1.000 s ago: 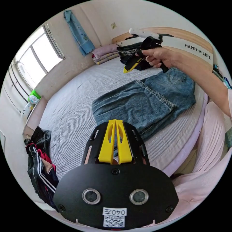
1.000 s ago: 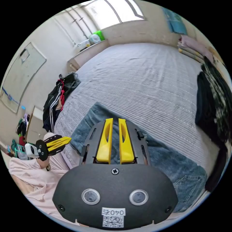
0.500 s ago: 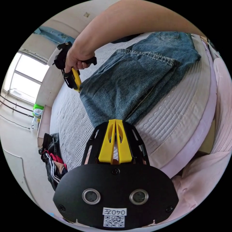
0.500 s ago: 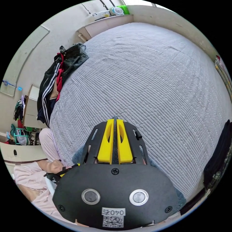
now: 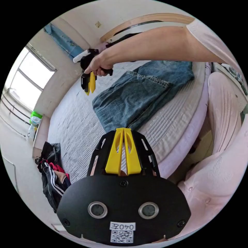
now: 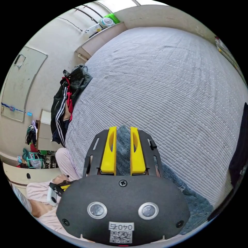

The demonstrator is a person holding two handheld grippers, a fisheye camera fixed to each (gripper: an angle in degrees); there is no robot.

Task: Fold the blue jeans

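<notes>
Big bed with a grey-white ribbed quilted cover (image 5: 77, 124) takes up most of the room. On it, near the edge closest to the person, lie the blue denim jeans (image 5: 134, 95): already folded over, leg part laid on top of the seat part, hems and a back pocket showing, a rough flat rectangle. Looks like one fold is done; judging by the length, at least one more fold across is left, plus squaring up the edges.

Pile of dark clothes with white stripes and red lining (image 5: 51, 178) hangs off the far corner of the bed, well apart from the jeans.

Person's bare arm (image 5: 155, 44) reaches across over the jeans, holding the right gripper (image 5: 89, 90) above the bed just beside the jeans' end; in the right gripper view its yellow jaws stand apart, denim seen between them but not pinched. Left gripper (image 5: 123, 133) hovers near the jeans' closest corner, yellow jaws together at the tips, clamped on nothing.
</notes>
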